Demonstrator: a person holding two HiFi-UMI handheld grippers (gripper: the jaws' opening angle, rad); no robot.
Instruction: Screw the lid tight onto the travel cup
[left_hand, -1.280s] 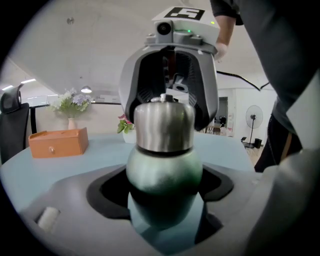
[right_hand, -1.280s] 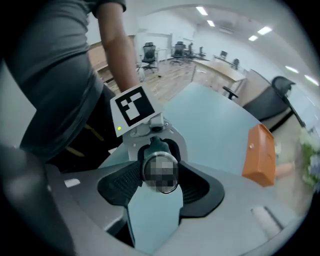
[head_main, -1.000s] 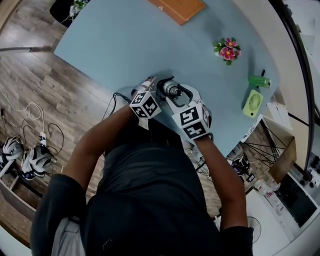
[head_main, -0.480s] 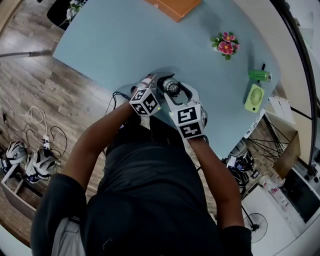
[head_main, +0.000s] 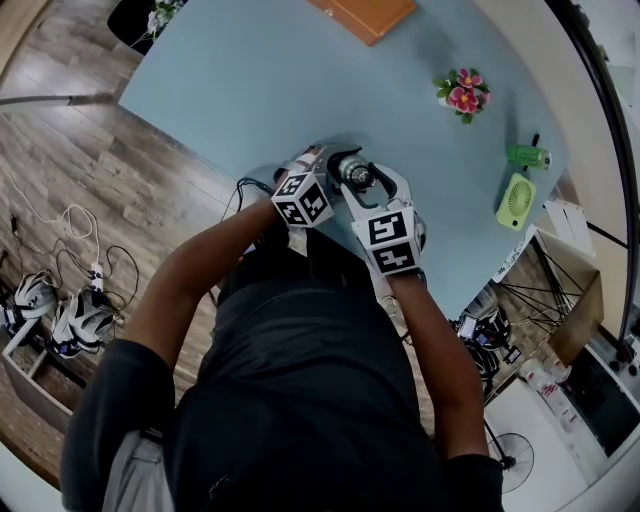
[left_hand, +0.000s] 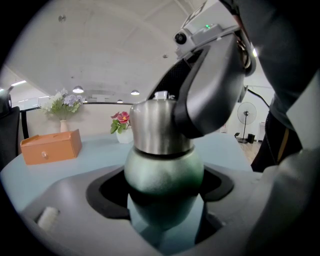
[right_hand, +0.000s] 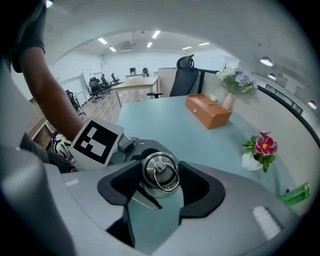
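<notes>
Nothing's moved since before | my left tongs (left_hand: 162, 187) clamp green cup (left_hand: 161, 167) | right tongs (right_hand: 160, 184) pinch its steel lid (right_hand: 160, 170) | contents hidden

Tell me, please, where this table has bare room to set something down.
Bare: the wide stretch between box, flowers and cup. Crowded: round the cup at the near edge, and by the fan and bottle.
</notes>
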